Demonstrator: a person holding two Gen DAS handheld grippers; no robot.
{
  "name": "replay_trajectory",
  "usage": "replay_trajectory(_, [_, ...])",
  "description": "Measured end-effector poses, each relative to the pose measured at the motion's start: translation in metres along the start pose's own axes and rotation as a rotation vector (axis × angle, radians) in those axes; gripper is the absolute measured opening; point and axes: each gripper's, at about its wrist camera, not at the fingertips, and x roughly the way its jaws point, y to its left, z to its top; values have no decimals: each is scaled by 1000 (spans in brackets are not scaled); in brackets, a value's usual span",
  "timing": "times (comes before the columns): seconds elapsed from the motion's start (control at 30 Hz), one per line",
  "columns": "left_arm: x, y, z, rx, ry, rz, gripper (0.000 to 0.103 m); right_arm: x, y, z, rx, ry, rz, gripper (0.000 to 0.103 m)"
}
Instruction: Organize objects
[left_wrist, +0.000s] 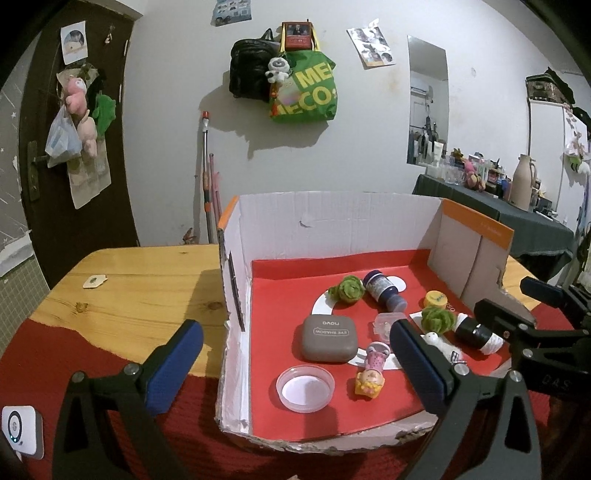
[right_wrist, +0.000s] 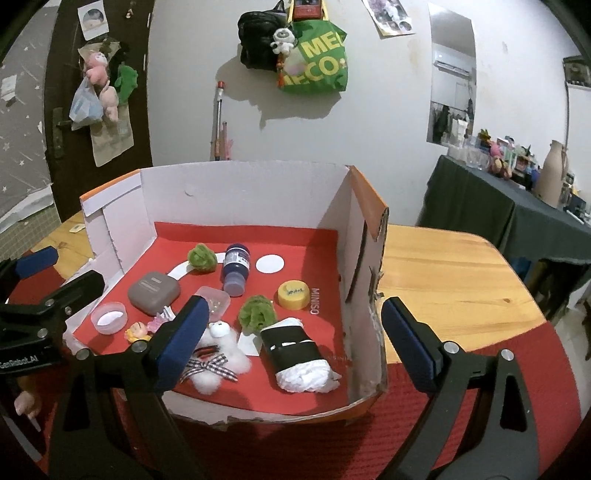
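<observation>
Both claws hung wide open with nothing between the pads; the left gripper (left_wrist: 295, 350) hovered at the box's near-left corner, one finger outside the wall and one over the red floor; the right gripper (right_wrist: 291, 341) stood at the near-right corner, straddling the torn wall the same way.

Every small thing in sight lay inside the box (right_wrist: 255, 184); the brown case (left_wrist: 328, 338) sat flat near the middle, the clear dish (left_wrist: 305, 387) just in front of it, the doll (left_wrist: 371, 373) on its side beside that; the blue jar (right_wrist: 235, 268) lay tipped over, one green pompom (right_wrist: 201, 256) to its left and another (right_wrist: 257, 310) nearer the front; the yellow cap (right_wrist: 293, 294) stood alone toward the right wall; the black-and-white roll (right_wrist: 299, 356) and the white fluffy toy with a checked bow (right_wrist: 218, 354) lay closest to the front edge; a small clear tub (right_wrist: 214, 301) rested between case and jar.

That picture fits two stages, by my reading: everything gathered in and the claws free, or a jumble waiting to be sorted out of the box; I couldn't settle which; any grasp would call for lowering over the wall, and the roll and fluffy toy looked soft and squashy.
</observation>
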Motion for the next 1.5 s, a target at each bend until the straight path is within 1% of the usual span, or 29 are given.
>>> replay_trajectory(0.47, [2,2,0,-3,22,4,103,2,0,0,-4,18,-5,96])
replay_trajectory(0.6, [2,2,0,-7,22,5,103,2,-1,0,-3,18,-2,100])
replay_trajectory(1.5, [2,2,0,-7,27,4,103,6,-2,0,9,40,4,101])
